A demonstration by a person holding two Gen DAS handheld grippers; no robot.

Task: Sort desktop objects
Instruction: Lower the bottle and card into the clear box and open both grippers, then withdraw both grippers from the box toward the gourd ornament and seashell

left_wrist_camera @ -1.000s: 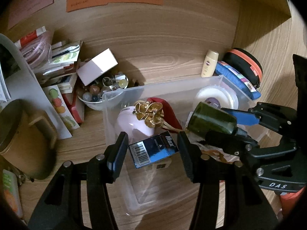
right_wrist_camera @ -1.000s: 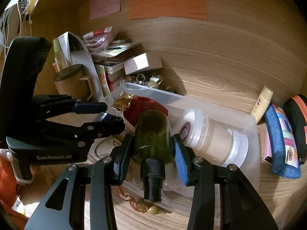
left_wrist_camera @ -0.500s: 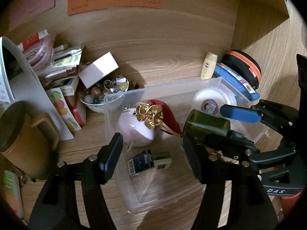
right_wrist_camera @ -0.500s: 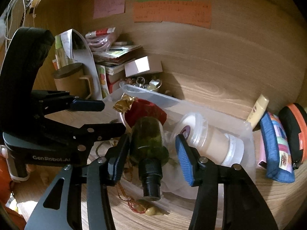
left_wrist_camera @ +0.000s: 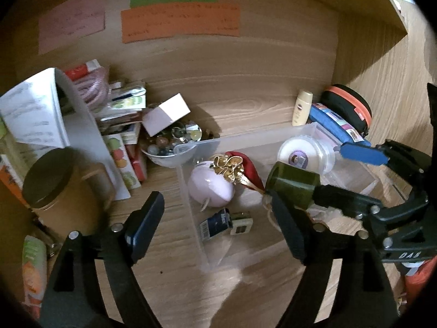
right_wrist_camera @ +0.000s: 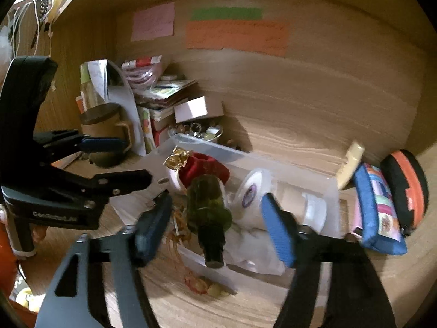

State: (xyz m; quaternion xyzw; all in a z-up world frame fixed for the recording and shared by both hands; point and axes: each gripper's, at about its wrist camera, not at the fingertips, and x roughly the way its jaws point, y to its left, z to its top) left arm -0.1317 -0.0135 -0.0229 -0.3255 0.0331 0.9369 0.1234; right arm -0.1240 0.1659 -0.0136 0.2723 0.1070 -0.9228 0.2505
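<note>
**Desk editor:** What does the frame show?

**Photographer:** A cluttered wooden desk. A clear plastic bin (left_wrist_camera: 306, 134) sits mid-desk, half loaded. Both hand-held tools hover over it: the left gripper (left_wrist_camera: 218, 227) has its fingers spread wide with nothing between them, and the right gripper (right_wrist_camera: 215, 218) is spread too, its blue pads standing clear on either side of a dark green glass bottle (right_wrist_camera: 209, 207).

**Desk editor:** So the bottle is free?

**Photographer:** It looks so. It lies on its side in the bin, black cap (right_wrist_camera: 214, 257) pointing toward the near wall, body resting on crumpled white wrapping, touching neither pad.

**Desk editor:** What else is already sorted in?

**Photographer:** A small navy box (left_wrist_camera: 215, 222) flat on the bin floor below the left tool, a pale pink pouch (left_wrist_camera: 210, 188) with a gold bow (left_wrist_camera: 229, 166), something red behind that, and a white lidded jar (left_wrist_camera: 306, 154) on its side.

**Desk editor:** And doing this step well?

**Photographer:** My reading: draw both tools straight back and up, fingers kept wide, so no pad clips the round bottle and rolls it into the jar. Then pick the next loose piece; the bead bowl (left_wrist_camera: 172, 150) and the cream tube (left_wrist_camera: 301, 108) lie just outside the bin.
</note>
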